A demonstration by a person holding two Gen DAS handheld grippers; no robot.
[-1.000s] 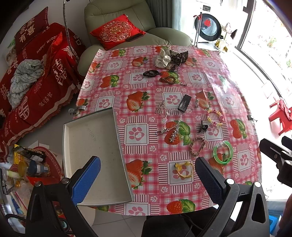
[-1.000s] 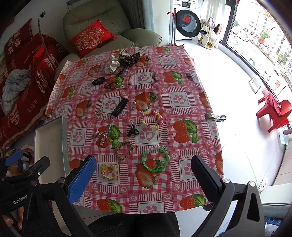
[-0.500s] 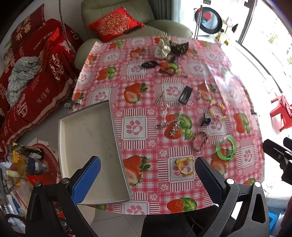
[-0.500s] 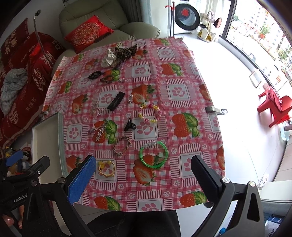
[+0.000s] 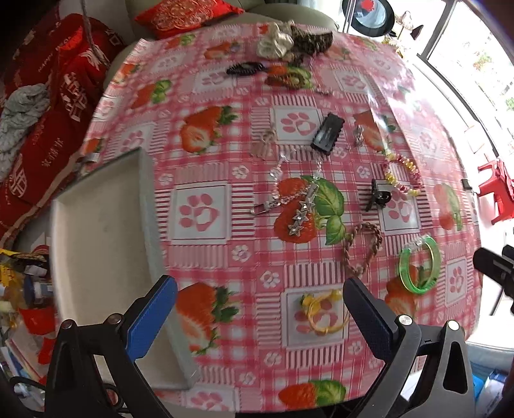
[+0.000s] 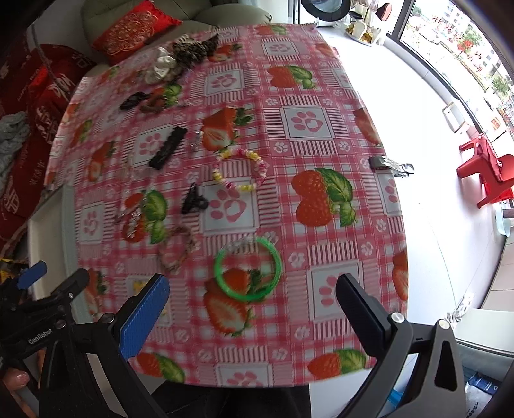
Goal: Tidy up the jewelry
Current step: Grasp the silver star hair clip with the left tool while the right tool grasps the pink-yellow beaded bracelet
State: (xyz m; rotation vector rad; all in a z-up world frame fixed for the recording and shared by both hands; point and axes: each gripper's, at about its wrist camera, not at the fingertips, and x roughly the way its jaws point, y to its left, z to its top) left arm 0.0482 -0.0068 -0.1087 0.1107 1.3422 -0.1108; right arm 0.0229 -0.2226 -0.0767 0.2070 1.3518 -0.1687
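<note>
both tools wide open, empty

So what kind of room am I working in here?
Most likely a home living room: a green sofa with a red embroidered cushion behind the table, and a washing machine by a large window.

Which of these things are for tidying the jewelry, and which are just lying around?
For the job:
green bangle
yellow bracelet
braided bracelet
beaded bracelet
white tray
left gripper and right gripper, both open

Just lying around:
red cushion
red blanket
red chair
</note>
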